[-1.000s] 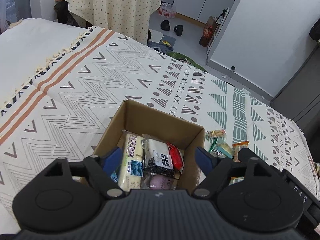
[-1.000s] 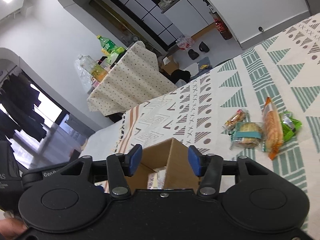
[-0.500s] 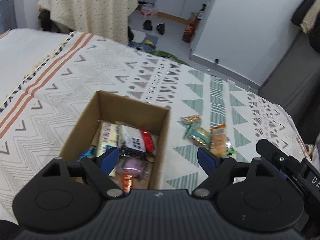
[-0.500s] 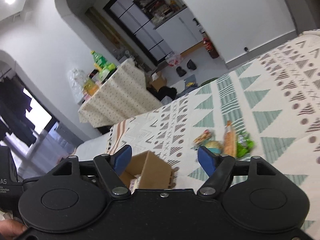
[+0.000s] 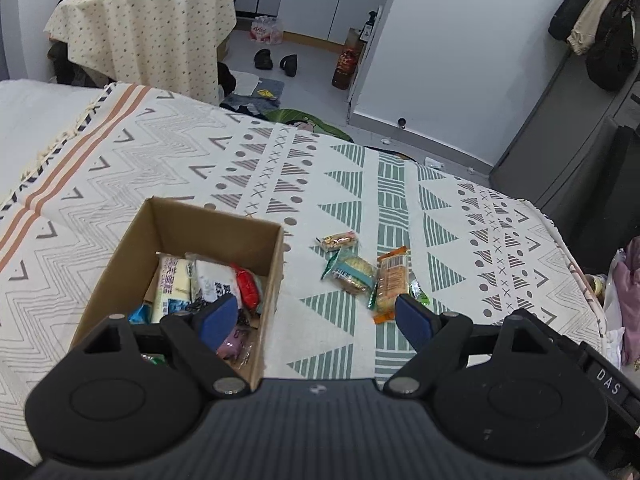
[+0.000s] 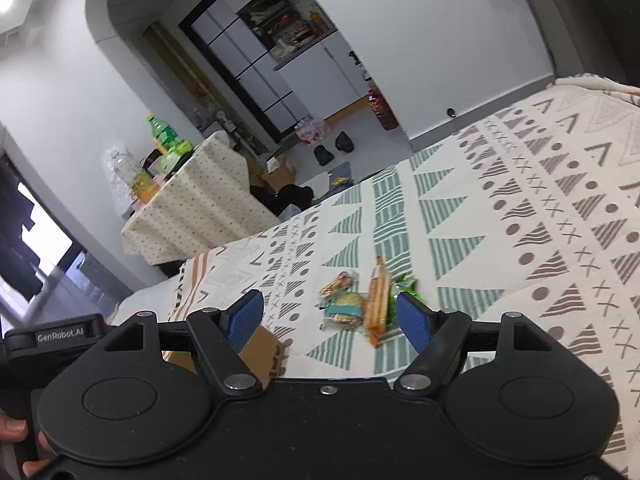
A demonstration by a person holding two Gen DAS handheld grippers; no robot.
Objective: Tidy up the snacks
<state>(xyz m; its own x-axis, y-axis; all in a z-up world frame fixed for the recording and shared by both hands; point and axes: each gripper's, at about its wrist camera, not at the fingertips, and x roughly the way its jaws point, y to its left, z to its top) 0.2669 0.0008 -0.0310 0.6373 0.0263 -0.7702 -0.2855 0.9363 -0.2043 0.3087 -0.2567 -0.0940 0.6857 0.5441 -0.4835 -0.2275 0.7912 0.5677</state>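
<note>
Across the bed (image 5: 168,168), the patterned blanket carries everything, its near edge cut off by your two tools. On its left side sits the open cardboard box (image 5: 276,264), part-filled with packets; your left gripper (image 5: 316,320) hides the box's near end, so the wrappers there are hard to make out. From the right wrist view only a corner of the box (image 6: 266,354) shows, and that view is tilted and somewhat blurred. Right of the box, well apart from it, lie four loose snacks together: an orange packet (image 5: 392,280), a teal biscuit packet (image 5: 352,272), a small bar (image 5: 338,240) and a green wrapper (image 6: 408,286) half hidden. Your right gripper (image 6: 332,316) hovers near them. Both pairs of fingers are spread wide, grasping nothing. Your hand (image 6: 18,440) shows only at the frame's edge.
</note>
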